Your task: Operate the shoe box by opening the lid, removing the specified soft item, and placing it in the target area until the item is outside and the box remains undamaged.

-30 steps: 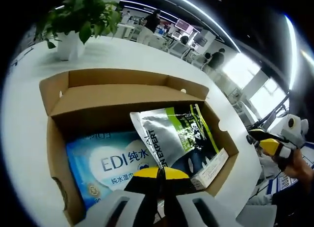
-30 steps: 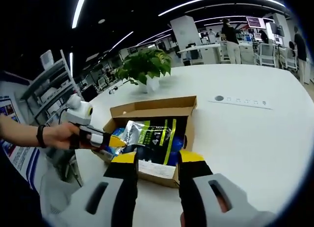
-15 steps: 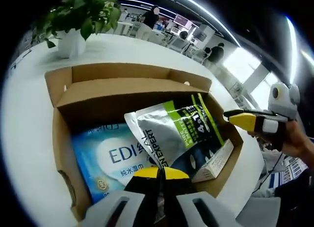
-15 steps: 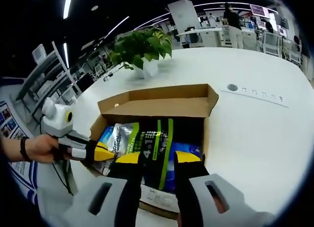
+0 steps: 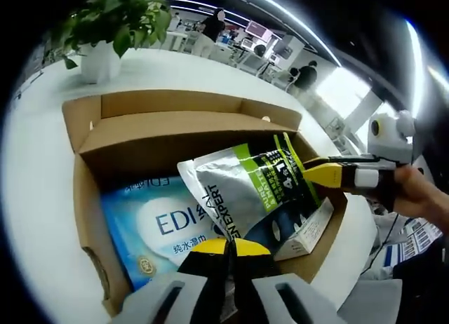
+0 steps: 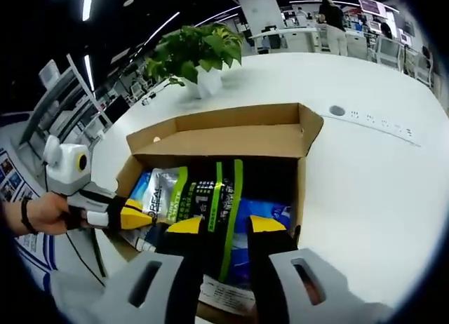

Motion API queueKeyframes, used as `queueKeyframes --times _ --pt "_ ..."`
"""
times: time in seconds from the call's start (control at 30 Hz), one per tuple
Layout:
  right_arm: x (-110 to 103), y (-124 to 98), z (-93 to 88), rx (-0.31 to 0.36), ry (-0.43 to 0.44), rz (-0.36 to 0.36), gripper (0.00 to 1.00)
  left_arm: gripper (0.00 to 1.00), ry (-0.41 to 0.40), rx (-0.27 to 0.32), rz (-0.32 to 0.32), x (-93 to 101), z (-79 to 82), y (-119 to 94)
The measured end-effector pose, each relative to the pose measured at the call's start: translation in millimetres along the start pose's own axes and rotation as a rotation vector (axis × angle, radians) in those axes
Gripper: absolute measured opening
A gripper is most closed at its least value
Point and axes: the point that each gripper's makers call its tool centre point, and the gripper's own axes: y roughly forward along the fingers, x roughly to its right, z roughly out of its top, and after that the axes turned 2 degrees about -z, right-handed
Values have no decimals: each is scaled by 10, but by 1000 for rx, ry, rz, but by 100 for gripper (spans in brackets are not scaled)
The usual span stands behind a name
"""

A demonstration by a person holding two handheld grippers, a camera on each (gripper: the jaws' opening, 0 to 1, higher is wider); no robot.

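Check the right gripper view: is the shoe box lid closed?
No, the shoe box has its lid folded back, and the green and silver pouch and the blue wet wipes pack lie exposed inside.

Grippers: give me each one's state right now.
Left gripper: shut, gripping nothing visible.
Right gripper: open, jaws over the silver-green pouch in the box.

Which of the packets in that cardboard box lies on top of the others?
The silver, black and green pouch: it lies tilted across the blue wipes pack and the small white carton.
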Motion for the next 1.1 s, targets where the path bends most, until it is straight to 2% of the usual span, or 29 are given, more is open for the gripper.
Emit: queueKeyframes --times 0.07,0.13,0.23,0.7,0.87,1.1 --pt "-4 21 -23 -11 -4 0 16 0 1 0 -1 3 0 -1" --pt "-1 43 -74 -31 -16 -5 8 0 2 0 -1 5 0 -1" --pt "-20 20 -71 -26 10 -4 0 0 0 0 1 3 -1 -1" --pt "-174 -157 -9 6 25 18 0 0 9 6 10 19 23 -26" --pt "-129 -206 77 31 34 15 0 0 24 24 7 65 137 -73" --pt "3 -318 212 73 46 0 0 0 68 58 -5 205 414 -110"
